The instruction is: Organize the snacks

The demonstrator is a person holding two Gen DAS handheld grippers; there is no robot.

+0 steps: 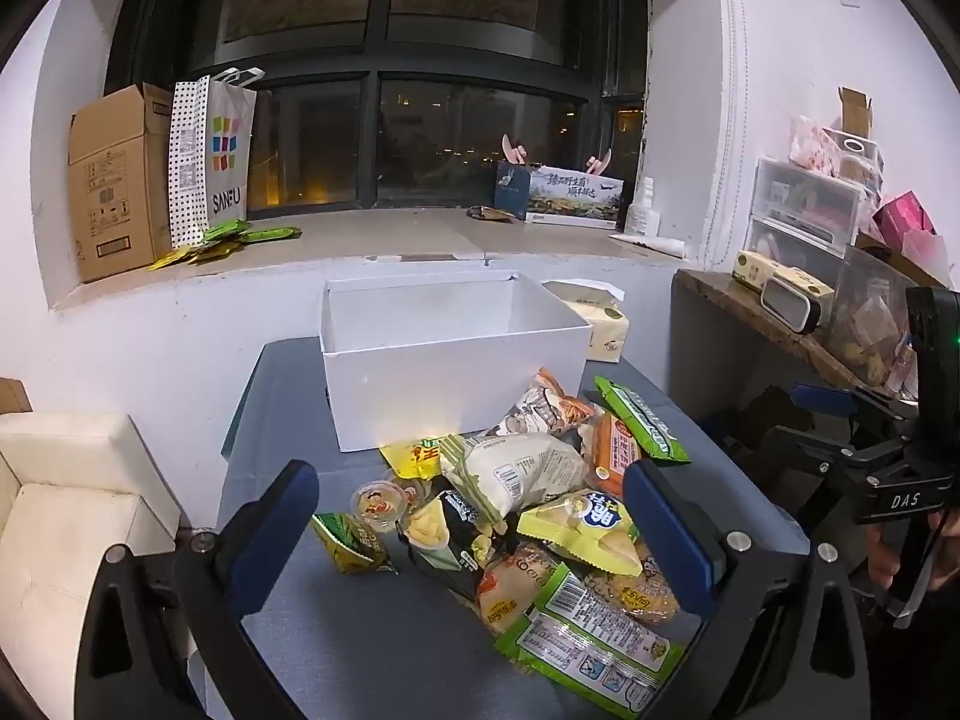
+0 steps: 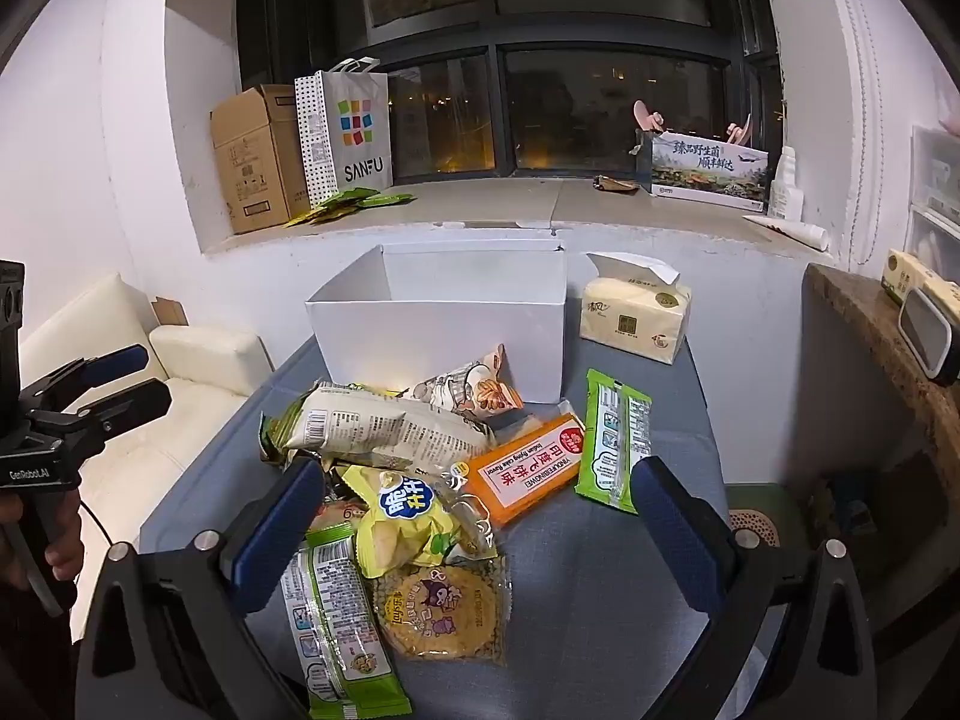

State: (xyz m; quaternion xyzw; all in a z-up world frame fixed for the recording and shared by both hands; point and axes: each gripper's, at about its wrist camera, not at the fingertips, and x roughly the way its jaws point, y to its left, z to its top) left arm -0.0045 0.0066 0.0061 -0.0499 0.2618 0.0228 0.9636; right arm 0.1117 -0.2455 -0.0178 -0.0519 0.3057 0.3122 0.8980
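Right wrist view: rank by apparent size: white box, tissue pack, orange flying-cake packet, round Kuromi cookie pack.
1. white box, clearly largest.
2. Unsure: orange flying-cake packet, round Kuromi cookie pack and tissue pack look similar. The cookie pack sits nearest the camera and the tissue pack farthest, so I won't rank them.

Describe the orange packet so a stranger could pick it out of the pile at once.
Start at the open white box at the back of the grey table. The snack pile lies just in front of it; on the pile's right side lies the orange packet. It is the only flat orange wrapper, with a white label and a red round badge.
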